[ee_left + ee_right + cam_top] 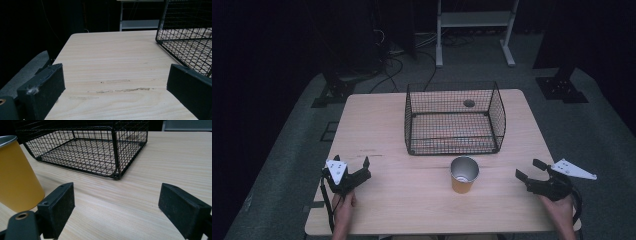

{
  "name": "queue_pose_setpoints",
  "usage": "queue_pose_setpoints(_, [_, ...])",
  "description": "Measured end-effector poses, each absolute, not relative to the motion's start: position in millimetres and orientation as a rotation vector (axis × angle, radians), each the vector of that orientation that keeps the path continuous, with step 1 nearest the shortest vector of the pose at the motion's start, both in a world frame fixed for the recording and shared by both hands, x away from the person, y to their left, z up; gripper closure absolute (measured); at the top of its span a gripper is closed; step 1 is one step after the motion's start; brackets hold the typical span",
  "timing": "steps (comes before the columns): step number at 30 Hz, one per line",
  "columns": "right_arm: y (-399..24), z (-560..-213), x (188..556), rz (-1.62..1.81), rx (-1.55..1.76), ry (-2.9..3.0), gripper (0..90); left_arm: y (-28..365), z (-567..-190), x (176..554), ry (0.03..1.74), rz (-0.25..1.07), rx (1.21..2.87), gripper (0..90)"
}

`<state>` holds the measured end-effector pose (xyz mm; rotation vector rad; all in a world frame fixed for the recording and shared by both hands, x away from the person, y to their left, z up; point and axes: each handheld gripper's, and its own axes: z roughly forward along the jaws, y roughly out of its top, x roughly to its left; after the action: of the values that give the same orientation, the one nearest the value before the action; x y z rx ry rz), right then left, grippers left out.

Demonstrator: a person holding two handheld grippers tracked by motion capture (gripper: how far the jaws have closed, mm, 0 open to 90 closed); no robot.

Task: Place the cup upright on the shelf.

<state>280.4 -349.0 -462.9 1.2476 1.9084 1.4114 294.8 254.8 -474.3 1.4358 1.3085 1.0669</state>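
Presently both tongs, left (353, 169) and right (529, 169), gape wide and empty on the bench (412, 200); a careless sideways approach could topple the cup (464, 174).

Dim overhead light falls on the table (412, 200), surroundings sink into black, and the high view looks soft

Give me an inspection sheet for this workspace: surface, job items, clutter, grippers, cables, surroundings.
Surface: light wooden table, faint scuff marks near the left gripper.
Job's things: yellow cup upright, open top, in front of the empty black wire basket, apart from it.
Clutter: nothing seen.
Grippers: left gripper and right gripper both open, holding nothing, at the near table corners.
Cables: loose cables on the floor behind the table.
Surroundings: grey floor, white frame, dark stands.
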Motion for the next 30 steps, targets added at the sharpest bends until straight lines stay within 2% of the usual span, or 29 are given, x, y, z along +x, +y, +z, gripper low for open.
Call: queue_pose_setpoints(30, [-329.8,-441.2,267.8,1.437,1.121,2.059,5.9,254.3,-474.3,293.8,1.302,1.067,1.436,0.8])
